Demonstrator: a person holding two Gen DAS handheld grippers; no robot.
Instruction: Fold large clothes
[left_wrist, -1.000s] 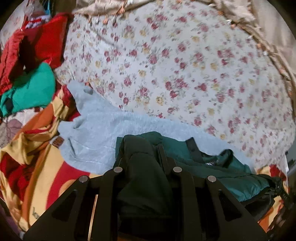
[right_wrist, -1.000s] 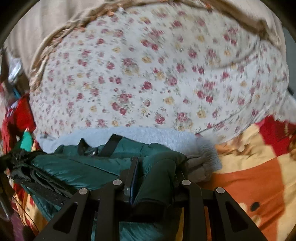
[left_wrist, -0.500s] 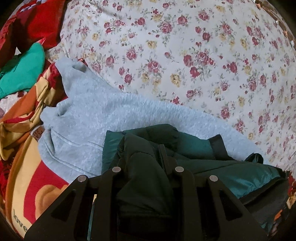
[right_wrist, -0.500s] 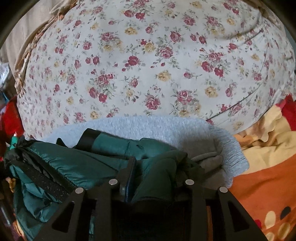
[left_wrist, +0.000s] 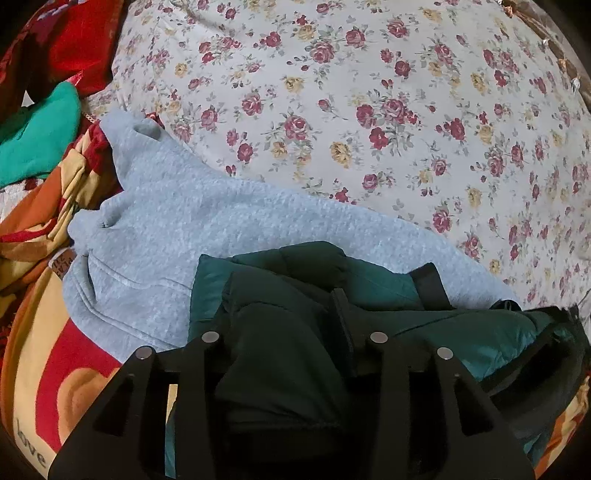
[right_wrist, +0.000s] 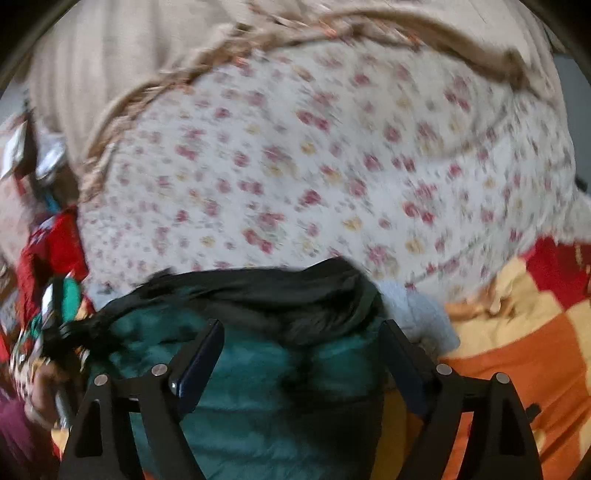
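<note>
Floral bedspread with red and yellow roses, spread across most of the bed and reaching to its far edge, where a braided trim runs. Nearer, along the bed's front edge, an orange, yellow and red blanket. Lying flat on the bedspread and blanket, a grey sweatshirt, with a dark green puffy jacket bunched on top of its near part. At the bed's left edge, a heap of red cloth and a bright green garment. Left gripper low over the jacket, jaws just opened partway, a dark fold of the jacket still sitting between the fingers; hard to say whether the pads still press on it. Right gripper, seen through motion blur, jaws just swung wide apart, fingers clear of the jacket's teal fabric that lies under and between them, black lining showing at its far side.
</note>
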